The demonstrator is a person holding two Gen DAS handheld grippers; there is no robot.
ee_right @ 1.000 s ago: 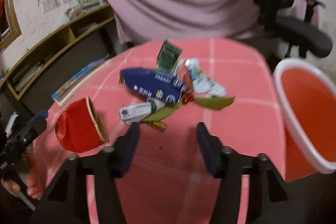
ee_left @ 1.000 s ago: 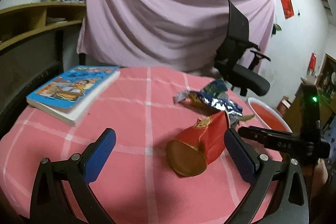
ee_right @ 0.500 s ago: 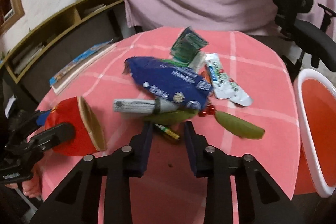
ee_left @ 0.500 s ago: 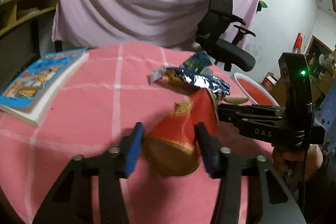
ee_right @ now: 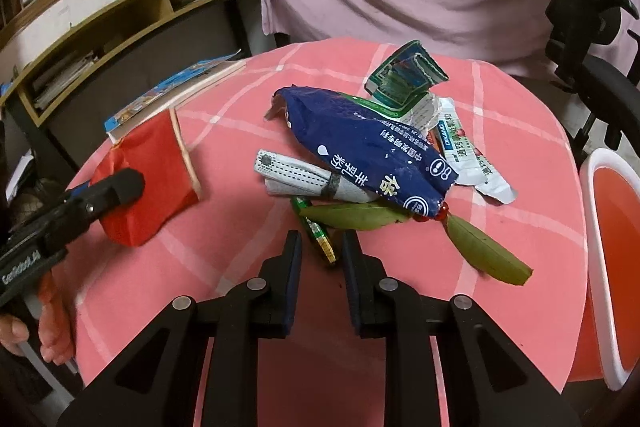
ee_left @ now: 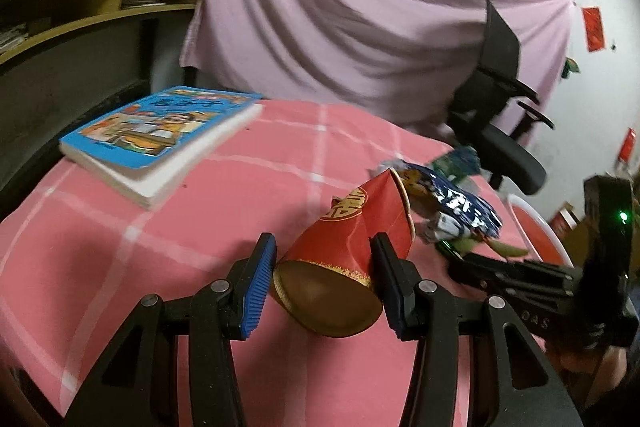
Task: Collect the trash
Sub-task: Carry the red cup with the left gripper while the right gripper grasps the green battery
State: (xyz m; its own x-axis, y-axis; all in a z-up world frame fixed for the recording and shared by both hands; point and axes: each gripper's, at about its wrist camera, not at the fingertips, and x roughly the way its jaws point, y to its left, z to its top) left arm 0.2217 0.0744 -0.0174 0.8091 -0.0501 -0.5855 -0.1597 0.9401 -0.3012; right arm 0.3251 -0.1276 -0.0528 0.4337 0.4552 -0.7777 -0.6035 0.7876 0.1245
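A red paper cup (ee_left: 352, 239) with a gold emblem lies tilted, base toward me, and my left gripper (ee_left: 322, 279) is shut on it, blue pads pressing both sides. The right wrist view shows the same cup (ee_right: 152, 163) at the table's left edge. My right gripper (ee_right: 322, 259) is closing, pointing down at a small green battery (ee_right: 320, 237) that lies between its pads, which do not touch it. Just beyond sit a blue snack bag (ee_right: 372, 155), a rolled grey wrapper (ee_right: 300, 179), green leaves (ee_right: 484, 247), a green packet (ee_right: 404, 75) and a white sachet (ee_right: 468, 155).
A pink checked cloth (ee_right: 520, 115) covers the round table. A blue book (ee_left: 160, 131) lies at its far left. A red basin with a white rim (ee_right: 612, 227) stands off the right edge. A black office chair (ee_left: 500, 131) and a wooden shelf (ee_right: 120, 23) stand behind.
My left gripper closed from wide open onto the red cup, which has tipped up. My right gripper narrowed and moved in over the green battery.
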